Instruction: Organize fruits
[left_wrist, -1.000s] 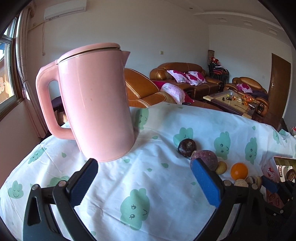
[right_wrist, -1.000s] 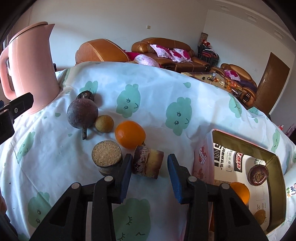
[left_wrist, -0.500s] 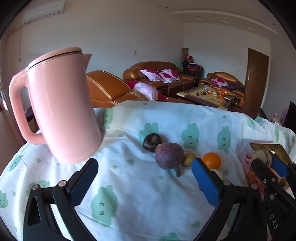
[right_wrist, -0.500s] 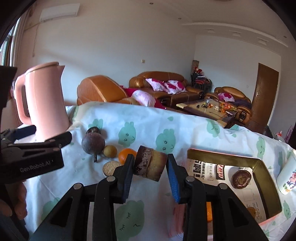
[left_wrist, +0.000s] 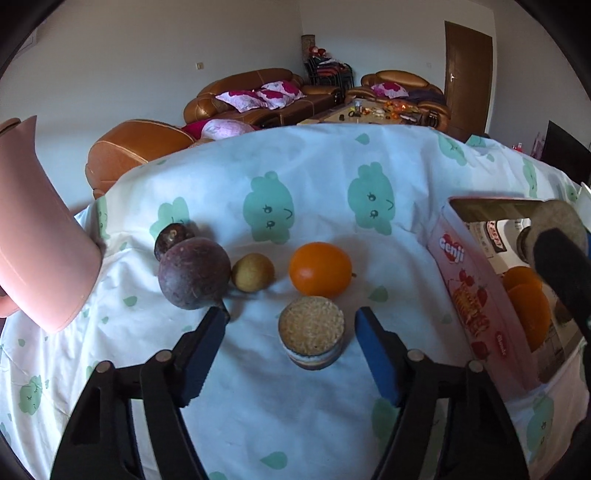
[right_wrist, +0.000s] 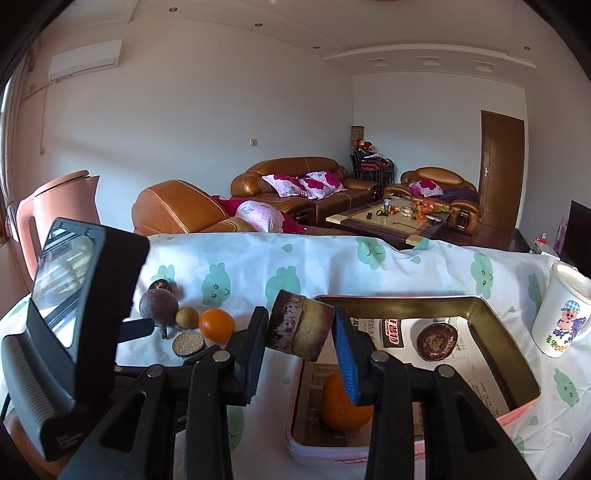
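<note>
My right gripper (right_wrist: 300, 332) is clamped on a brown cut fruit chunk (right_wrist: 301, 334), held in the air just above the near-left corner of the pink tin box (right_wrist: 517, 410). I judge this the carry-and-drop step: the chunk needs to travel a little further over the box's open inside, then I release.

My left gripper (left_wrist: 290, 347) hangs with its jaws apart on either side of the round cut slice (left_wrist: 311, 332), not touching it; that looks like the next pick.

Inside the box an orange (right_wrist: 343, 406) lies near the front wall and a dark fruit half (right_wrist: 437, 341) toward the back, with bare paper lining between them for the drop. Left of the box on the cloth (left_wrist: 317, 177) sit a loose orange (left_wrist: 320, 269), a small yellow fruit (left_wrist: 253, 272), a purple fruit (left_wrist: 194, 273) and a darker one behind. Right of the box a white mug (right_wrist: 563, 314) stands close, so I should not swing wide.
</note>
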